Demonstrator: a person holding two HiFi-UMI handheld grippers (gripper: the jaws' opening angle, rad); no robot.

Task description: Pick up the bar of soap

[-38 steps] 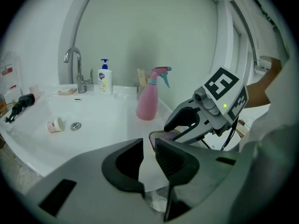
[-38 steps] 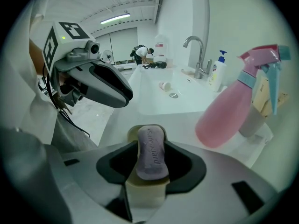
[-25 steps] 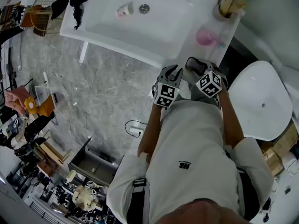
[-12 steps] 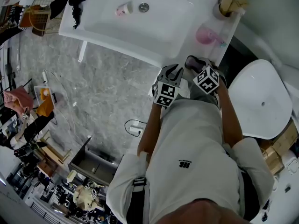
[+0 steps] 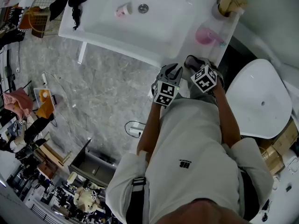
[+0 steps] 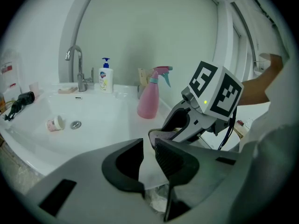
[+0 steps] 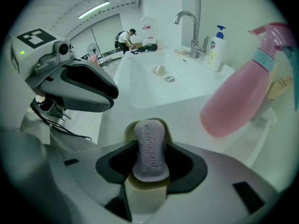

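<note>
A purple bar of soap [image 7: 150, 149] lies lengthwise over a pale yellow soap dish [image 7: 144, 190] on the white counter. My right gripper [image 7: 150, 157] is shut on it, one jaw pressed against each long side. In the left gripper view the soap [image 6: 162, 135] shows as a purple sliver in the right gripper's jaws. My left gripper [image 6: 148, 158] hovers just beside the right one over the counter edge, jaws a narrow gap apart with nothing between them. In the head view both grippers, the left gripper [image 5: 170, 71] and the right gripper [image 5: 195, 63], sit close together at the sink's near right corner.
A pink spray bottle [image 7: 243, 92] stands just right of the soap. The white basin [image 5: 140, 27] holds a small tipped cup [image 5: 124, 9]. A faucet [image 7: 189, 27] and a pump bottle [image 7: 216, 50] stand behind it. A black hair dryer [image 5: 77, 3] lies at the left; a toilet [image 5: 259, 99] is at the right.
The right gripper has shifted slightly left and away from my body. The left gripper has stayed about where it was.
</note>
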